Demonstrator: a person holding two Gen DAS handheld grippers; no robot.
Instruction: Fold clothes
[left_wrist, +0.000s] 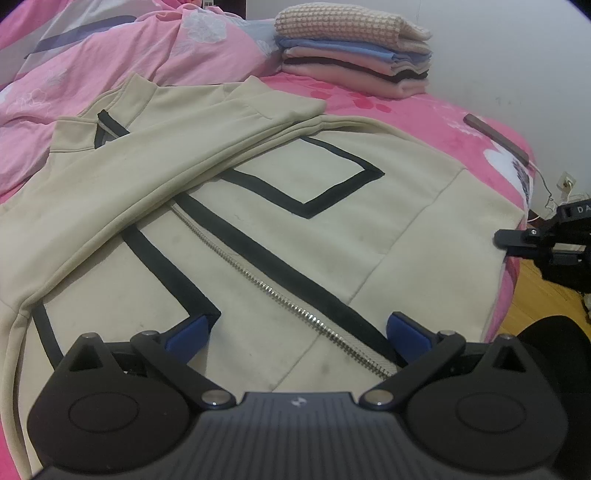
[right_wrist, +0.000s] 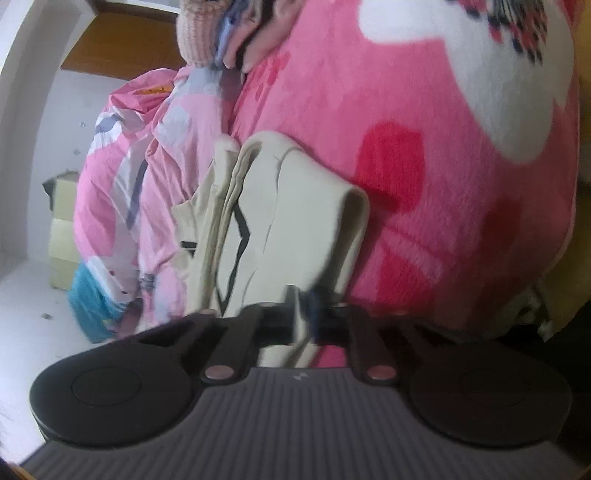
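A beige zip jacket (left_wrist: 314, 236) with black trim lies spread on the pink bed, one sleeve folded across its chest. My left gripper (left_wrist: 299, 332) hovers just over the jacket's lower front, open, its blue pads (left_wrist: 188, 332) standing either side of the zipper (left_wrist: 280, 299) with nothing pinched. My right gripper (left_wrist: 517, 238) sits at the jacket's right edge by the side of the bed. In the right wrist view, which is tilted and blurred, the right gripper (right_wrist: 303, 314) is shut on a fold of the beige jacket (right_wrist: 266, 221).
A stack of folded clothes (left_wrist: 354, 48) stands at the far end of the bed by the wall. A crumpled pink quilt (left_wrist: 110, 55) lies at the back left. A dark flat object (left_wrist: 495, 136) rests near the bed's right edge, with wooden floor (left_wrist: 535, 288) below.
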